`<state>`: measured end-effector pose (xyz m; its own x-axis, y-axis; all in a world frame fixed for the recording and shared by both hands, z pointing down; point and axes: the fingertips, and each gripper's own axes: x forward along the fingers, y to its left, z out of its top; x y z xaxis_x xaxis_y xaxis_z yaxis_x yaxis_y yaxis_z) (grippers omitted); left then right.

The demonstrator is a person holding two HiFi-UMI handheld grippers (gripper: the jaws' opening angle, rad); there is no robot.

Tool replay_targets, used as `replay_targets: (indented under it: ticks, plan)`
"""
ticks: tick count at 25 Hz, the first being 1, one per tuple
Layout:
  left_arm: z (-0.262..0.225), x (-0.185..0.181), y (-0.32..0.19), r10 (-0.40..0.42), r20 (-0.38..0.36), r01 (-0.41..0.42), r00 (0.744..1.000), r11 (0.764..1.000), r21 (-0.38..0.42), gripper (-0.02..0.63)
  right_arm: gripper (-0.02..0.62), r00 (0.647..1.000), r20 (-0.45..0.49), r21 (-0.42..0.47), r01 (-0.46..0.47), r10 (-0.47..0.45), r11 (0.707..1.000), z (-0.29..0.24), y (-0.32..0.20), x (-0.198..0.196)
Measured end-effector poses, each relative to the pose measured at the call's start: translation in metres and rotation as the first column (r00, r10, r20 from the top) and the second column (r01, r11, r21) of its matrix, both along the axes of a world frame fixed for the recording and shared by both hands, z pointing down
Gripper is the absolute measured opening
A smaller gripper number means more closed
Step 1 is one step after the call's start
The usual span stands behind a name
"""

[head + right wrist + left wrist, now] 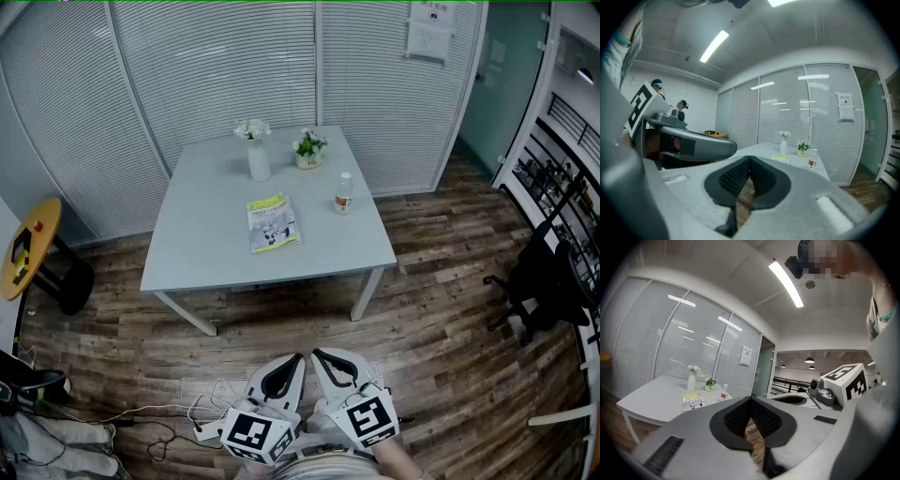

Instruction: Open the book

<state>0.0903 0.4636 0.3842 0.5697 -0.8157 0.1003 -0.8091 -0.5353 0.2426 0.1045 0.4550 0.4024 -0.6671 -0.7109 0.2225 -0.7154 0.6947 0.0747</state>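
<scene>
Grey table (187, 251) stands well ahead of your fingers, across bare wood floor, so the step in hand looks like the approach: walk up until the book (273, 223) sits just beyond the fingertips. It lies closed and flat near the table's middle, far in front of both grippers, with a bottle (343, 193) off to its right. I'd part one pair of fingers before arriving, slip a tip under the cover's free edge, and steady the book with the other gripper. Right now the left gripper (294, 364) and right gripper (324, 360) hang side by side close to your body, pointing nearly level, each with fingers pressed together on nothing.
</scene>
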Motion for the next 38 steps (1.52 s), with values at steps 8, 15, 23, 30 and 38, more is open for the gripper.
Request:
replay_targets:
  ticks: [8, 15, 23, 30, 38]
  plan:
    - [0.008, 0.006, -0.010, -0.010, -0.026, 0.010, 1.000, 1.000, -0.021, -0.002, 0.002, 1.000, 0.011, 0.006, 0.012, -0.012, 1.000, 0.002, -0.015, 0.008]
    - [0.012, -0.002, -0.016, -0.033, -0.043, 0.031, 0.999, 0.998, -0.048, -0.002, 0.002, 0.997, -0.004, -0.006, 0.077, -0.077, 0.997, 0.009, -0.023, -0.007]
    - [0.013, -0.023, -0.055, -0.027, -0.052, 0.025, 0.998, 0.999, -0.038, -0.002, 0.002, 0.998, -0.009, 0.000, 0.059, -0.059, 0.998, 0.009, -0.061, -0.024]
    - [0.007, -0.035, -0.115, 0.037, -0.057, -0.038, 0.998, 0.999, -0.023, -0.002, 0.002, 1.000, -0.020, 0.019, 0.003, -0.002, 1.000, 0.002, -0.117, -0.036]
    - [0.014, -0.055, -0.177, 0.084, -0.030, -0.085, 0.996, 0.996, -0.031, -0.002, 0.002, 0.999, -0.035, 0.018, -0.022, 0.023, 1.000, 0.009, -0.178, -0.058]
